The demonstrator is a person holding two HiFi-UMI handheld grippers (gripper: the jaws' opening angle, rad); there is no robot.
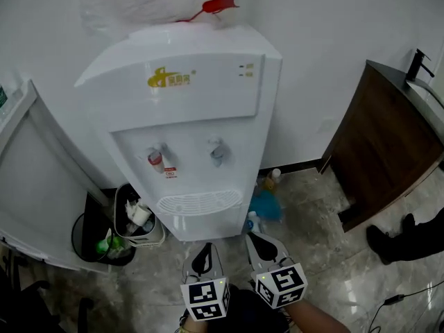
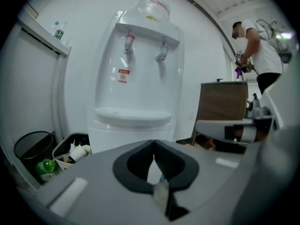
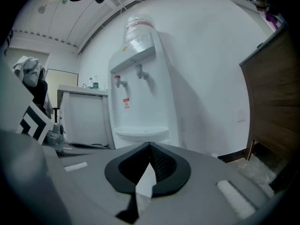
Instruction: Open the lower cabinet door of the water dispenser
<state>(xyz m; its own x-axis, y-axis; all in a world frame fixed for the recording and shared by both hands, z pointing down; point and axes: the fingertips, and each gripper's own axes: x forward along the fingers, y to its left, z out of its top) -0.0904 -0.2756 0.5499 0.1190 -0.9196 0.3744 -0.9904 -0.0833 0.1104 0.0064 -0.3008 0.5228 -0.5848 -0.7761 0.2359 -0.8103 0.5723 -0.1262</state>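
The white water dispenser (image 1: 187, 109) stands against the wall, with a red tap (image 1: 157, 159), a grey tap (image 1: 216, 151) and a drip tray (image 1: 199, 203). From the head view its lower cabinet is hidden under the tray. In the left gripper view a strip of the lower front (image 2: 117, 135) shows below the tray, and I can make out no door or handle on it. My left gripper (image 1: 203, 252) and right gripper (image 1: 258, 240) hover side by side just in front of the base. Both are shut and empty: the left gripper's (image 2: 153, 142) and the right gripper's (image 3: 149, 144) jaw tips meet.
A black round bin (image 1: 94, 238) and a small bin of rubbish (image 1: 139, 217) sit left of the dispenser, beside a white cabinet (image 1: 35, 179). Bottles (image 1: 267, 200) lie on the floor at its right. A brown wooden cabinet (image 1: 385, 144) and a person's shoes (image 1: 395, 241) are further right.
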